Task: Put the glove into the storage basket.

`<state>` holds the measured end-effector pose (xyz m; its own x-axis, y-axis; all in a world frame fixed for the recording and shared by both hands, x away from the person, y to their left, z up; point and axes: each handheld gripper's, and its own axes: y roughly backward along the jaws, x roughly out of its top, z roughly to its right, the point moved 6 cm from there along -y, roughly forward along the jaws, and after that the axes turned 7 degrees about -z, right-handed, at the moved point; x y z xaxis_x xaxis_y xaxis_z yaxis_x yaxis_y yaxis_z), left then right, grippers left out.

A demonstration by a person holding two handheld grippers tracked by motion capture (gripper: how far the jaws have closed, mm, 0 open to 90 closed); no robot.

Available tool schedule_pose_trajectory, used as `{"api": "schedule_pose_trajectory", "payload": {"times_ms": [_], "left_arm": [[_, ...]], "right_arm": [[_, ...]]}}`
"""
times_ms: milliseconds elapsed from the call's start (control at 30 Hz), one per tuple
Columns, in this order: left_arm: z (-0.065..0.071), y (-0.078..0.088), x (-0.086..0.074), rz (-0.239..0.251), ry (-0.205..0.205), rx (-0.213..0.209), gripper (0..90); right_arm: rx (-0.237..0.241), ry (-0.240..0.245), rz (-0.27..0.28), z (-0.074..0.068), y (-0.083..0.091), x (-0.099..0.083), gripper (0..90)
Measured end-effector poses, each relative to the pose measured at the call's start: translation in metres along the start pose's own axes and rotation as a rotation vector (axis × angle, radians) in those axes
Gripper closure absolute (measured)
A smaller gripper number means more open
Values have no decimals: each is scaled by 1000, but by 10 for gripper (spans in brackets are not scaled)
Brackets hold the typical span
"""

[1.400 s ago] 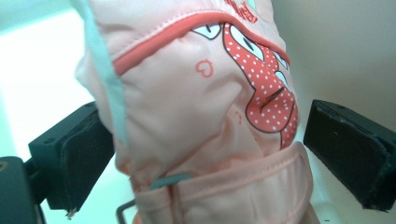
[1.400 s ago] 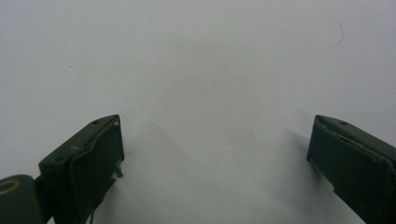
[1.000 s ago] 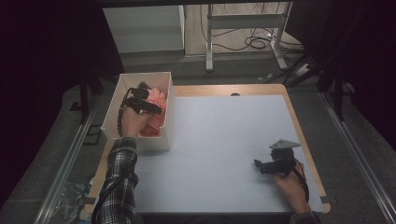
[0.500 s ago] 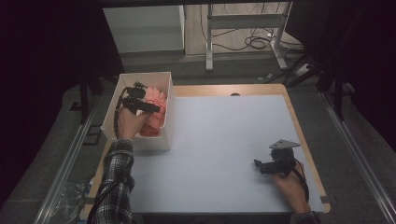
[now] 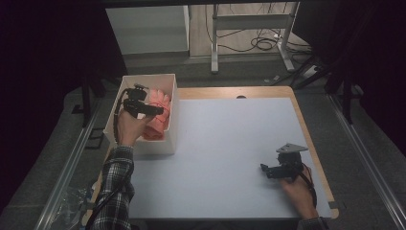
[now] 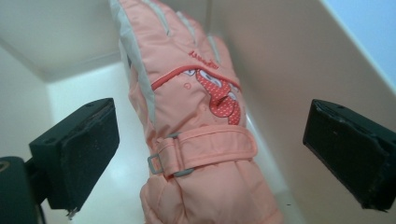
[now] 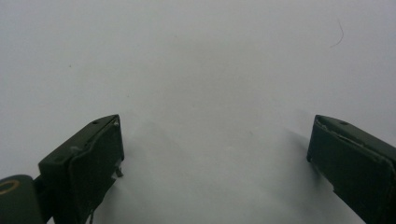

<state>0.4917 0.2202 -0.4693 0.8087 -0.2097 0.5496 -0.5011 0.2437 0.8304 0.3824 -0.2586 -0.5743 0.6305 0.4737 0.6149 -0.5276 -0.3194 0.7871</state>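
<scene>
A pink padded glove [image 6: 196,121] with a red dotted figure and a wrist strap lies in the white box [image 5: 168,125], against its right wall. In the high view the glove [image 5: 158,112] fills the box's right half. My left gripper [image 5: 158,110] hovers over the box, open, its jaws wide on either side of the glove's cuff [image 6: 210,154] without touching it. My right gripper [image 5: 264,169] rests low over the white mat at the front right, open with nothing between its jaws [image 7: 215,163].
The white mat [image 5: 230,148] covers a wooden table [image 5: 268,91]. The box stands at the table's left edge. A metal frame and cables [image 5: 249,28] lie on the floor beyond the far edge.
My left gripper has shifted slightly back and higher over the box. The right gripper has stayed where it was.
</scene>
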Motion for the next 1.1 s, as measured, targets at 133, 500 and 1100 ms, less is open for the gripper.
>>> {"api": "schedule_pose_trajectory", "payload": {"times_ms": [133, 500, 1100], "left_arm": [[3, 8, 0, 26, -14, -14, 39], [22, 31, 1, 78, -66, -61, 35], [87, 52, -4, 97, -215, -161, 7]], "right_arm": [[-1, 1, 0, 0, 0, 0, 39], [-1, 1, 0, 0, 0, 0, 40], [-2, 1, 1, 0, 0, 0, 39]]}}
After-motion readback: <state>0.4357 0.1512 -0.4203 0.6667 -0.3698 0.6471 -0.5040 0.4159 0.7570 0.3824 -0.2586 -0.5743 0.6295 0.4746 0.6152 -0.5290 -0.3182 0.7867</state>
